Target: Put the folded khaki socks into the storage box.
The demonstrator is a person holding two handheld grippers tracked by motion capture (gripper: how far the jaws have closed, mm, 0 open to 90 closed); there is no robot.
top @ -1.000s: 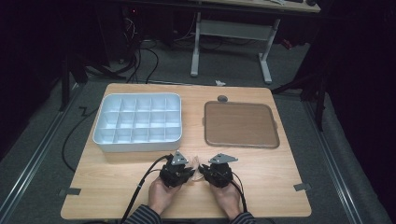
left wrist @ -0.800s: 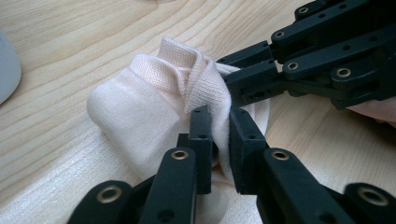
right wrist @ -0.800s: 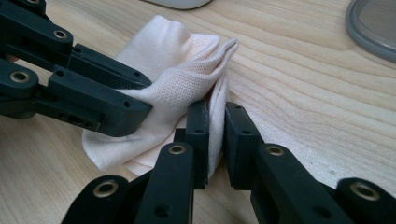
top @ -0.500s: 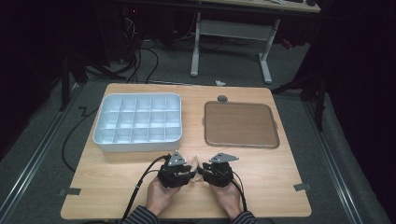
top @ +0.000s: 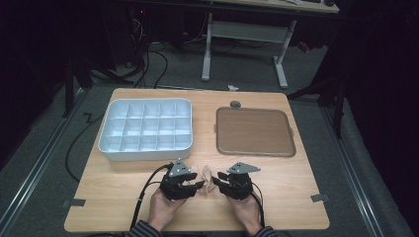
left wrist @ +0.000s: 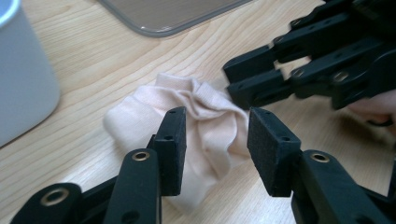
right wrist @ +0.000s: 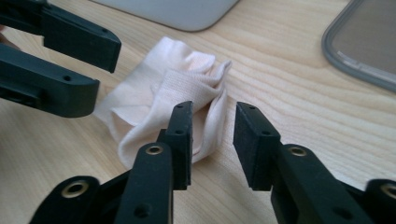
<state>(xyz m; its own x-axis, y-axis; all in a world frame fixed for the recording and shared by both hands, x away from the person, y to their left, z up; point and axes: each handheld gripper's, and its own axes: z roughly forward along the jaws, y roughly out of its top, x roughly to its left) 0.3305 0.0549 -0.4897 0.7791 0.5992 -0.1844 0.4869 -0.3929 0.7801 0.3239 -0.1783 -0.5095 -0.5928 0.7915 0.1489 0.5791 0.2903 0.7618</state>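
Near the front edge of the worktop point(top: 113, 197) lies a small cloth point(left wrist: 196, 121). It is pale pink, soft and crumpled, with folds bunched up at one end. No writing can be read on anything.

It sits flat on the wood between the left gripper point(top: 196, 184) and the right gripper point(top: 212, 183). Both point at it from either side. Their jaws have just been moving, the left ones opening, the right ones closing a little. Both pairs stand apart and hold nothing, close by the cloth.

Farther back stands a white tray point(top: 106, 143) with many little boxes in it, all bare. Beside it lies a flat brown tray point(top: 254, 131) with a grey rim.
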